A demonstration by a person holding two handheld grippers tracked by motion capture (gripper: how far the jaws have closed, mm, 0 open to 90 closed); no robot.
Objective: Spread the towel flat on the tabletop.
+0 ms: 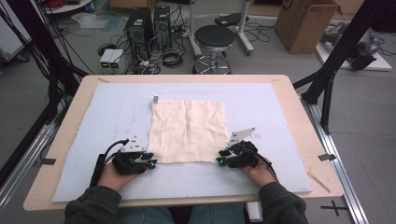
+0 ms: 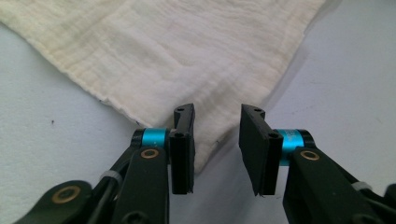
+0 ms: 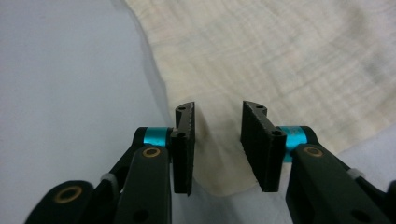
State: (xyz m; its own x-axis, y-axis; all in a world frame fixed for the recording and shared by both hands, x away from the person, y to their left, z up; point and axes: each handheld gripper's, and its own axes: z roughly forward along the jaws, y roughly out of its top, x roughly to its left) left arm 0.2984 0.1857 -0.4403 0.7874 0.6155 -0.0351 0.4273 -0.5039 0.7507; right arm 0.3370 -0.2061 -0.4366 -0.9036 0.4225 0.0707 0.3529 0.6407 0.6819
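Lab room with a grey floor, computer towers [image 1: 148, 28] and a black stool [image 1: 214, 38] along the top of the frame, and a cardboard box [image 1: 306, 23] in the upper right. In the middle sits a wooden table [image 1: 70, 121] covered with a pale blue mat [image 1: 102, 116].

The cloth [image 1: 188, 131] is a cream square lying flat and spread out in the middle of the frame, no folds in it that I can see. There's a small white thing [image 1: 154, 99] standing just beside its upper left corner; can't tell what it is.

The left gripper [image 1: 150, 162] is at the cloth's lower left corner, the right gripper [image 1: 221, 159] at the lower right corner. In the left gripper view the jaws stand apart with the corner tip of the cloth [image 2: 205, 84] lying between them, nothing pinched. Same story in the right gripper view: jaws parted, the rounded corner of the cloth [image 3: 289, 65] between them, not clamped.

So my read is this is right at the start of a fold. Lining up on the two near corners looks done. Closing on them, lifting, and carrying that edge over toward the far edge is all still to come.
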